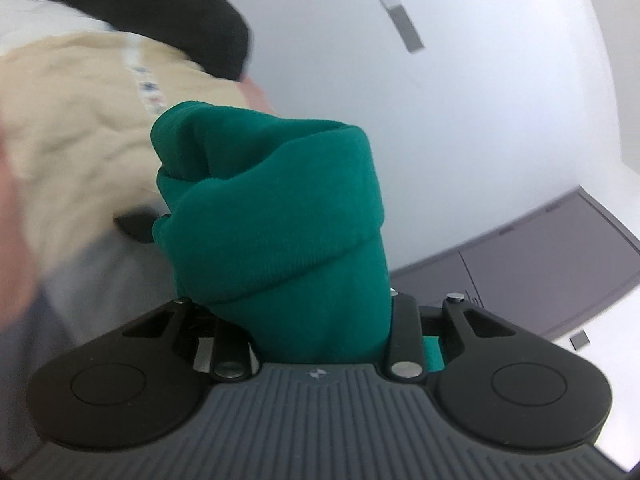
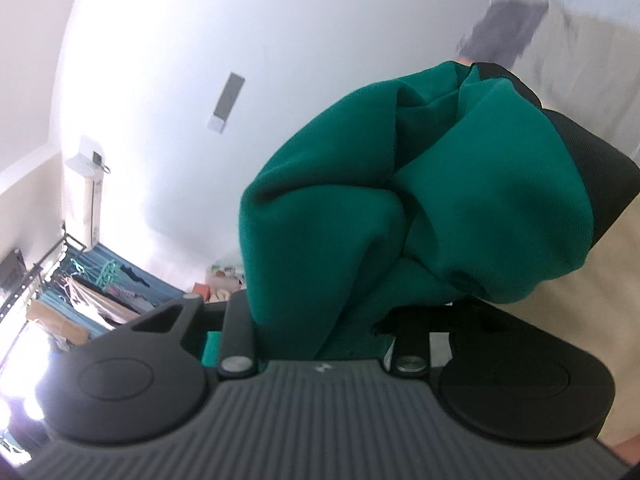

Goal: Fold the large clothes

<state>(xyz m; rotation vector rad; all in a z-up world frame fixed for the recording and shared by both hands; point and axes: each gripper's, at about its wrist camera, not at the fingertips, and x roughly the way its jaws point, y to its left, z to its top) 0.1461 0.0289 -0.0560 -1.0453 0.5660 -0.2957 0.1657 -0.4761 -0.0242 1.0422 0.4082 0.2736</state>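
A large green garment point(image 1: 276, 216) is bunched up in front of the left wrist camera, and my left gripper point(image 1: 304, 320) is shut on it. The cloth drapes over the fingers and hides their tips. In the right wrist view another bundle of the same green garment point(image 2: 400, 216), with a black panel point(image 2: 600, 184) at its right edge, rises from my right gripper point(image 2: 324, 328), which is shut on it. There too the fingertips are covered. Both bundles are held up in the air against a white wall.
A beige quilted cover point(image 1: 80, 140) and a black cloth point(image 1: 192, 20) lie at the left. A grey cabinet point(image 1: 560, 264) stands at the right. A clothes rack with hangers point(image 2: 80, 300) fills the lower left, and a beige surface point(image 2: 600, 340) lies at the right.
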